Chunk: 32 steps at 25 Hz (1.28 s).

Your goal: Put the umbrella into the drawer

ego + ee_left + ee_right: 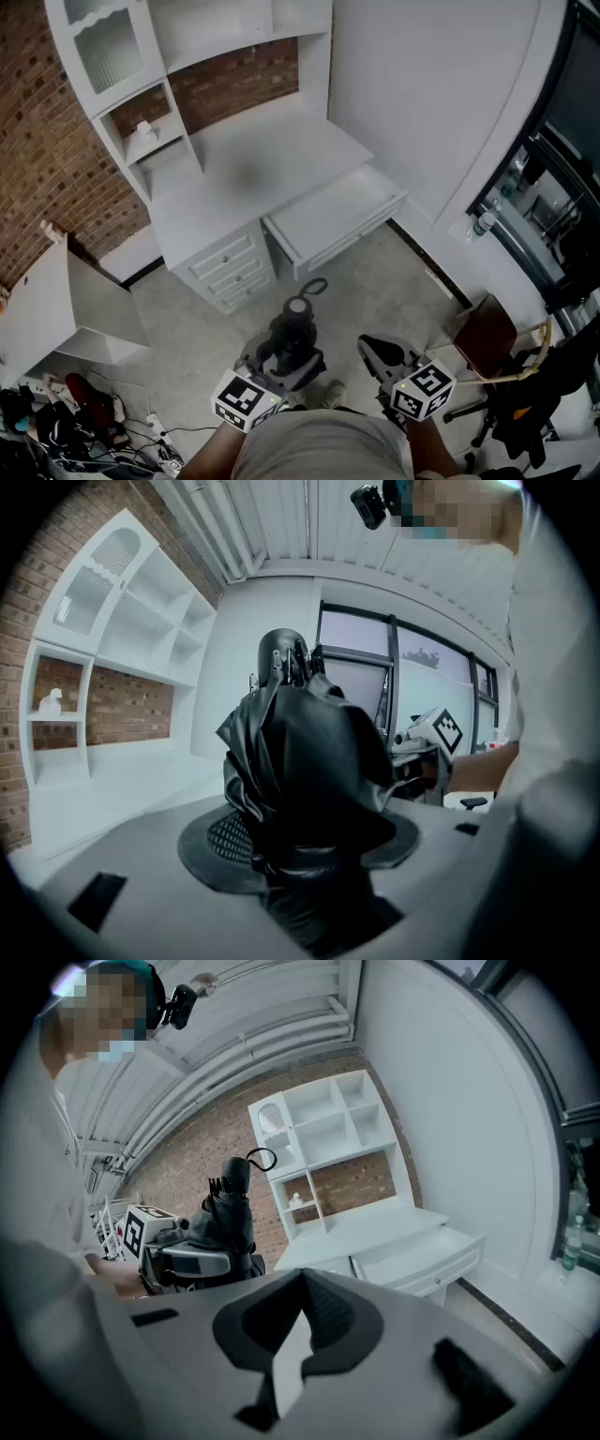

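The left tool (284, 359) is clamped on the folded black umbrella (302, 752), which stands upright above the floor, well short of the white table's (253, 164) open drawer (339, 217). The right tool (302, 1279) has its jaws together, empty.

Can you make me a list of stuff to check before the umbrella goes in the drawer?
1. Umbrella folded up: ok, it is a tight black bundle.
2. Left gripper has a grip on it: ok, the jaws are closed on the umbrella.
3. Drawer open: ok, it is pulled out from the white desk.
4. Room inside the drawer: ok, nothing shows in it from the head view.
5. Right gripper free to help: ok, its jaws are together with nothing between them.
6. Umbrella fits in the drawer: cannot tell from here.
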Each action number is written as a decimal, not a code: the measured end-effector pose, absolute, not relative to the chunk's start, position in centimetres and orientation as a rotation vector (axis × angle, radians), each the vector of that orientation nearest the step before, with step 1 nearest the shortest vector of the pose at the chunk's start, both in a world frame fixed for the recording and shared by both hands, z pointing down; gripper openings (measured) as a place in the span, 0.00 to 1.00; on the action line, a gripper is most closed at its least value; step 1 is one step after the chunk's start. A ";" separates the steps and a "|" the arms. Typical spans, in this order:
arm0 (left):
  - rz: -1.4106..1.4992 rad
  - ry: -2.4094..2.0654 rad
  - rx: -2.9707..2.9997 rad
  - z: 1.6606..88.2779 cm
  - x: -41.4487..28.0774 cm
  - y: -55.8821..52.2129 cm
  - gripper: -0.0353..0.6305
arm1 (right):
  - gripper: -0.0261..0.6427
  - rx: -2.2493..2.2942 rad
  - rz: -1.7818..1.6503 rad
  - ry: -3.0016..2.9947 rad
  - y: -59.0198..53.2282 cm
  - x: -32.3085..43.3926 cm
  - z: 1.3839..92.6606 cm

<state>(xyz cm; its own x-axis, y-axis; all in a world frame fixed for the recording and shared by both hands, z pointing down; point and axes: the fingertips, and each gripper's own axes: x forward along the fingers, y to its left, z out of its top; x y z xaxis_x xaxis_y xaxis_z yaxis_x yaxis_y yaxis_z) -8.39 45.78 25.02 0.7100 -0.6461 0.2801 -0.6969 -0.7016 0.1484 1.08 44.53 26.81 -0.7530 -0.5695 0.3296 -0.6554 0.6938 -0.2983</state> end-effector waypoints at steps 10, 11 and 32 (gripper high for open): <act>0.348 -1.048 2.688 25.8 -6.1 46.0 0.45 | 0.08 1.004 0.606 -2.687 45.1 3.1 27.5; 0.351 -1.041 2.695 25.8 -5.9 46.0 0.45 | 0.08 1.008 0.606 -2.687 45.0 3.1 27.4; 0.362 -0.983 2.764 25.1 -9.0 44.3 0.45 | 0.08 1.087 0.596 -2.677 44.9 -0.2 27.4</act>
